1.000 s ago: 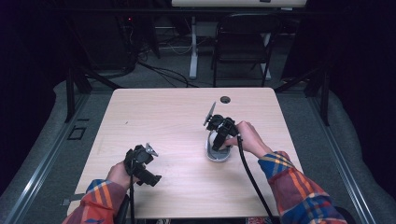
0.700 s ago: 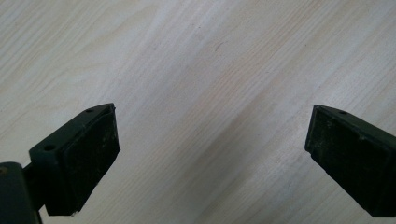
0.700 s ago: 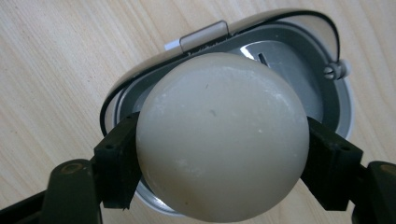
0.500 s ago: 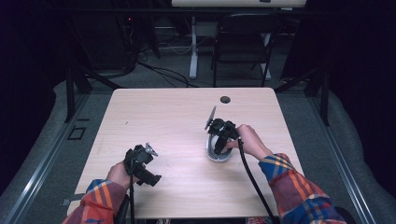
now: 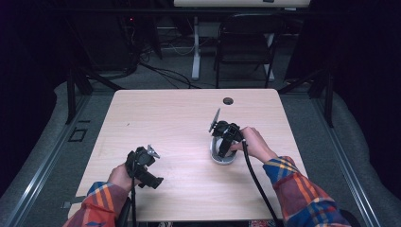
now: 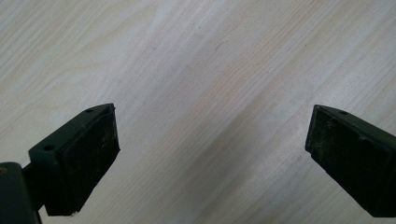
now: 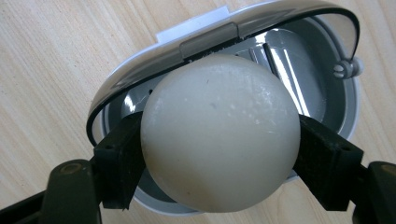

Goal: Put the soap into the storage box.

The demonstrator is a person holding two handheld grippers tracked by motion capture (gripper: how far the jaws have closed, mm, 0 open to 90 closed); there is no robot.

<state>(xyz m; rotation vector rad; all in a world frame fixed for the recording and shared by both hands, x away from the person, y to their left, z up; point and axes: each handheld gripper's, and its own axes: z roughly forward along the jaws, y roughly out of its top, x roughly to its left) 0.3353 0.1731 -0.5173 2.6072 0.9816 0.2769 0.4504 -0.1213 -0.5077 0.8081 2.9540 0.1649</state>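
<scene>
The right tongs (image 7: 219, 154), clamped on a white egg (image 7: 219, 133), have edged closer over the open egg slicer (image 5: 222, 153) (likely placement) while the left tongs (image 6: 210, 154) gape empty above the tabletop (image 5: 170, 113).

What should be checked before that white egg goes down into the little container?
1. Right tongs shut on the egg, a jaw on each side: ok.
2. Egg over the open egg slicer: ok.
3. Slicer's hinged lid raised clear of the bowl: ok.
4. Egg surface unbroken where visible: ok; the underside, cannot tell.
5. Left tongs open, nothing between the jaws, over bare table away from the slicer: ok.
6. Slicer steady on the table: cannot tell.
</scene>
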